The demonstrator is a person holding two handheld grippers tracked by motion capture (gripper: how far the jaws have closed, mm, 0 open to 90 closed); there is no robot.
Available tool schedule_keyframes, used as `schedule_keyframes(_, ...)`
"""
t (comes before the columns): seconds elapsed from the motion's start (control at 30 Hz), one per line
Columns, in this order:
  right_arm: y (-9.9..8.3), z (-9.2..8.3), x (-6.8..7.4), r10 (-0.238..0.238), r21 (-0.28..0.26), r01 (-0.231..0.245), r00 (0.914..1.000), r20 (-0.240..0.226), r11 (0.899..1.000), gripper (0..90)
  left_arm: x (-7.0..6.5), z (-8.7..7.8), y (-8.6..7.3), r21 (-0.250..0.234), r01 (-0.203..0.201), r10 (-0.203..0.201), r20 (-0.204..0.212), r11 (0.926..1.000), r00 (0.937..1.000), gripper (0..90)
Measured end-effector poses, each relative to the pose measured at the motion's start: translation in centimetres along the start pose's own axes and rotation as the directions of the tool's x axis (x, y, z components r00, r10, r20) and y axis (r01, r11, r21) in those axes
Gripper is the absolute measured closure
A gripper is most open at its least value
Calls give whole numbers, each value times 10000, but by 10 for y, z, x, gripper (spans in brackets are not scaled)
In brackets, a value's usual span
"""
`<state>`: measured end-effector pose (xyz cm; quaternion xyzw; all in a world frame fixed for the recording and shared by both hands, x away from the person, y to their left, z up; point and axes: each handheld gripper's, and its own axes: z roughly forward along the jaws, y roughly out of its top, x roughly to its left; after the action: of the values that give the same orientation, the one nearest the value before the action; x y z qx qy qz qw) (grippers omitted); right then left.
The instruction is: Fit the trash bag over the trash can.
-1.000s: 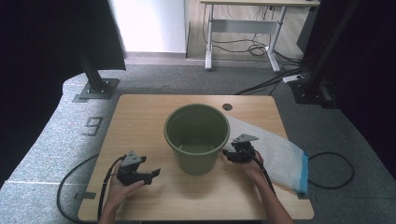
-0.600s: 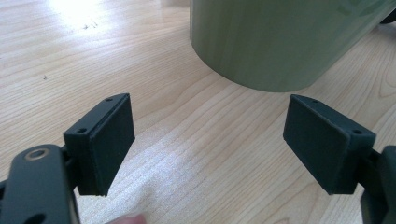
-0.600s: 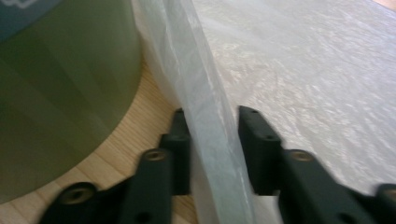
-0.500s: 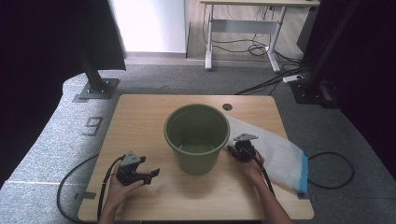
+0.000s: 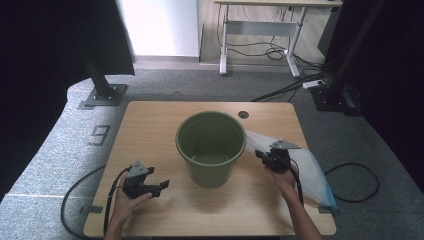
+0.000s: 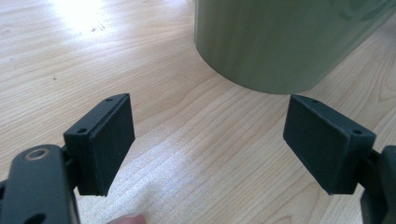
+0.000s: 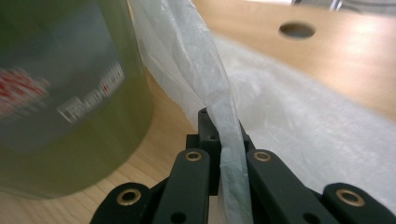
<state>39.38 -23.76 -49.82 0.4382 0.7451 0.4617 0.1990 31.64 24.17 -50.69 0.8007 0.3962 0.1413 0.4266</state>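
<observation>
A green plastic bucket [image 5: 210, 147] stands upright in the middle of the wooden table [image 5: 150, 130]. Right of it lies a translucent plastic bag [image 5: 312, 172] with a blue end towards the table's front right corner. My right gripper [image 5: 261, 155] is shut on the bag's near edge, and the film rises as a pinched fold beside the bucket wall. In the right gripper view the bag [image 7: 303, 140] runs up between the shut right gripper [image 7: 225, 135], with the bucket [image 7: 70, 102] close on the left. My left gripper [image 5: 162, 186] rests front left, open and holding nothing [image 6: 208, 107], facing the bucket's base [image 6: 280, 42].
A round cable hole [image 5: 243, 114] sits near the table's far edge behind the bucket. A black cable [image 5: 80, 200] trails off the front left corner and another [image 5: 350, 185] loops on the floor at right. Black stands [image 5: 102, 92] and a desk [image 5: 260, 30] lie beyond the table.
My right gripper has closed on the bag's edge and risen a little to the right, pulling the film up beside the bucket. The left hand has stayed put.
</observation>
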Motion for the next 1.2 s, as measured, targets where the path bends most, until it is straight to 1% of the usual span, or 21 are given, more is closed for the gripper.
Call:
schedule_keyframes(0.07, 5, -14, -5, 326, -578, -329, 9995, -59, 9978, 885, 0, 0, 0, -3, 18, -18, 1, 10000, 10000, 163)
schedule_keyframes(0.2, 14, -25, -12, 760, -1113, -765, 9971, -80, 9908, 885, 0, 2, -1, 65, -8, 8, -16, 10000, 10000, 163)
schedule_keyframes(0.23, 14, -25, -12, 760, -1113, -765, 9971, -80, 9908, 885, 0, 2, -1, 69, -11, 11, -18, 10000, 10000, 163)
schedule_keyframes(0.27, 20, -31, -14, 883, -1442, -881, 9961, -45, 9856, 886, 0, 2, -1, 69, -6, 6, -19, 10000, 10000, 162)
schedule_keyframes(0.37, 29, -41, -16, 1118, -1931, -1130, 9936, -171, 9747, 886, 1, 2, -1, 48, 33, -33, -23, 10000, 10000, 162)
schedule_keyframes(0.4, 29, -41, -16, 1118, -1931, -1130, 9936, -171, 9747, 886, 1, 2, -1, 48, 33, -33, -23, 10000, 10000, 162)
schedule_keyframes(0.43, 36, -50, -16, 1277, -2343, -1308, 9914, -283, 9633, 886, 1, 2, -1, 54, 28, -28, -21, 10000, 10000, 163)
schedule_keyframes(0.47, 39, -53, -16, 1356, -2495, -1396, 9902, -333, 9583, 886, 1, 2, -1, 54, 24, -24, -4, 10000, 10000, 162)
schedule_keyframes(0.5, 39, -53, -16, 1356, -2495, -1396, 9902, -333, 9583, 886, 1, 2, -1, 54, 24, -24, -4, 10000, 10000, 163)
schedule_keyframes(0.57, 47, -61, -17, 1516, -2852, -1580, 9874, -445, 9454, 886, 0, 3, -1, 78, 17, -18, 24, 10000, 10000, 163)
schedule_keyframes(0.6, 51, -65, -18, 1548, -2981, -1603, 9870, -421, 9410, 886, -1, 3, -1, 95, -12, 12, 21, 10000, 10000, 162)
schedule_keyframes(0.63, 59, -72, -18, 1589, -3298, -1637, 9864, -418, 9298, 885, -1, 3, -1, 110, -25, 25, 31, 9999, 10000, 162)
schedule_keyframes(0.67, 64, -75, -18, 1614, -3442, -1664, 9859, -435, 9240, 886, -1, 3, -1, 78, -18, 18, 23, 10000, 10000, 162)
schedule_keyframes(0.7, 64, -75, -18, 1614, -3442, -1664, 9859, -435, 9240, 886, -1, 3, -1, 78, -18, 18, 23, 10000, 10000, 162)
schedule_keyframes(0.83, 85, -94, -16, 1488, -4061, -1513, 9881, -379, 9012, 886, 0, 3, -1, 70, 23, -23, 12, 10000, 10000, 162)
schedule_keyframes(0.87, 85, -94, -16, 1488, -4061, -1513, 9881, -379, 9012, 886, 0, 3, -1, 70, 23, -23, 12, 10000, 10000, 162)
schedule_keyframes(0.9, 92, -101, -15, 1429, -4258, -1441, 9891, -349, 8933, 886, 0, 3, -1, 88, 34, -34, 17, 10000, 10000, 162)
schedule_keyframes(0.97, 95, -103, -14, 1422, -4337, -1423, 9893, -330, 8898, 886, 0, 3, -1, 106, 18, -18, 19, 9999, 10000, 162)
schedule_keyframes(1.1, 106, -115, -14, 1410, -4667, -1383, 9896, -293, 8736, 886, 0, 2, -1, 74, 41, -41, 35, 10000, 10000, 162)
schedule_keyframes(1.13, 110, -120, -13, 1402, -4787, -1374, 9897, -300, 8672, 886, 1, 2, -1, 79, 53, -54, 28, 10000, 10000, 162)
schedule_keyframes(1.2, 111, -122, -13, 1390, -4842, -1353, 9899, -283, 8644, 886, 1, 2, -1, 75, 59, -59, 17, 10000, 10000, 162)
